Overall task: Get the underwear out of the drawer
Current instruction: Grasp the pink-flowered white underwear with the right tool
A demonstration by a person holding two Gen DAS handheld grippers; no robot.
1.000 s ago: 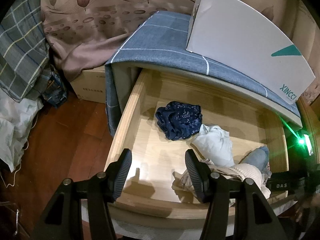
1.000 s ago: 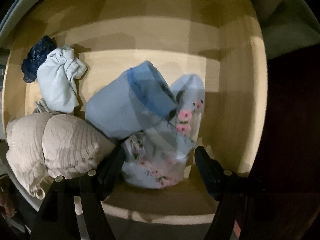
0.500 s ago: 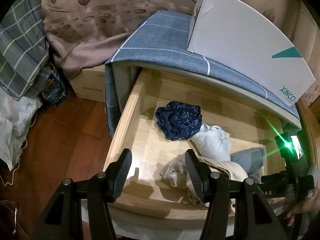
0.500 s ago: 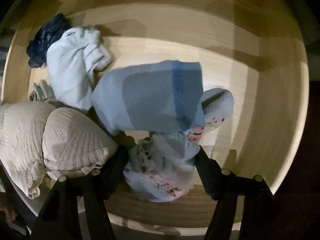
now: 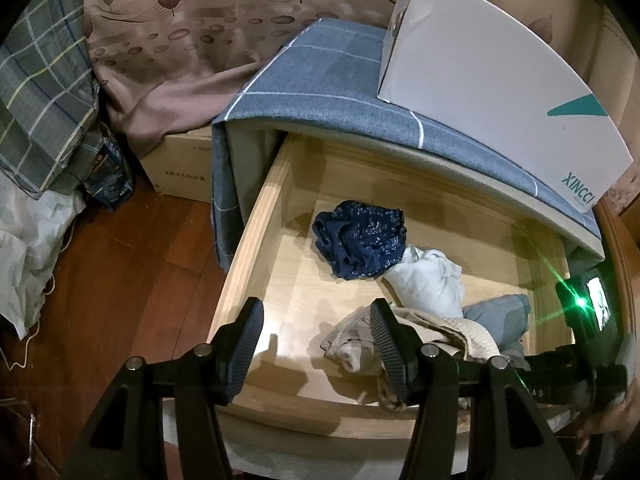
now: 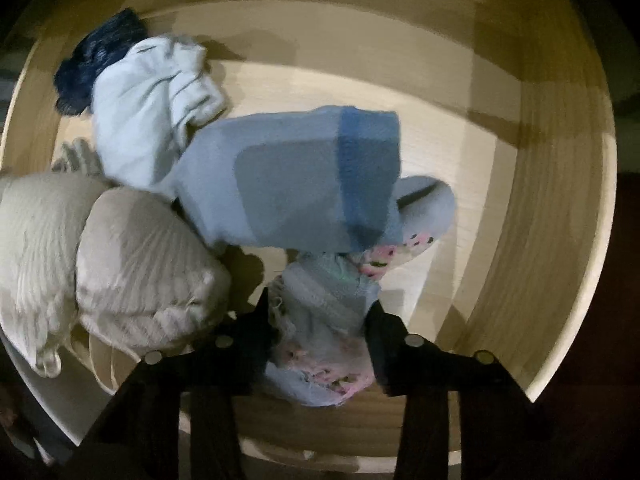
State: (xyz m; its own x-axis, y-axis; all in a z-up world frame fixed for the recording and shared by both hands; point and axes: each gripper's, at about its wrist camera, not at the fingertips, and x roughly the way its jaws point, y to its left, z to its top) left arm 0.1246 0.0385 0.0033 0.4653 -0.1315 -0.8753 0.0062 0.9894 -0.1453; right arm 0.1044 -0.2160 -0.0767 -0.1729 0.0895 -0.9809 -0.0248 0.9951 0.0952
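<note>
The wooden drawer [image 5: 256, 248] stands pulled out with several garments inside. In the right wrist view my right gripper [image 6: 320, 312] points steeply down, and its jaws are closing on a light-blue underwear with pink flowers [image 6: 320, 344], which is bunched between the pads. Behind it lie a folded blue underwear [image 6: 288, 184], a white garment [image 6: 152, 120], a navy garment [image 6: 92, 60] and a cream ribbed bra [image 6: 140, 272]. My left gripper [image 5: 316, 312] hovers open over the drawer's front left with nothing between its fingers. The navy garment [image 5: 360, 240] lies beyond it.
A white box [image 5: 492, 80] rests on the grey-blue checked cloth [image 5: 320, 80] that covers the cabinet top above the drawer. A cardboard box [image 5: 176, 164], plaid bedding [image 5: 40, 100] and bare wooden floor [image 5: 120, 280] are to the left.
The right jaws have closed in on the flowered underwear and squeezed it into a bunch. The cream and beige garments slid left in the left wrist view. The left gripper kept still.
</note>
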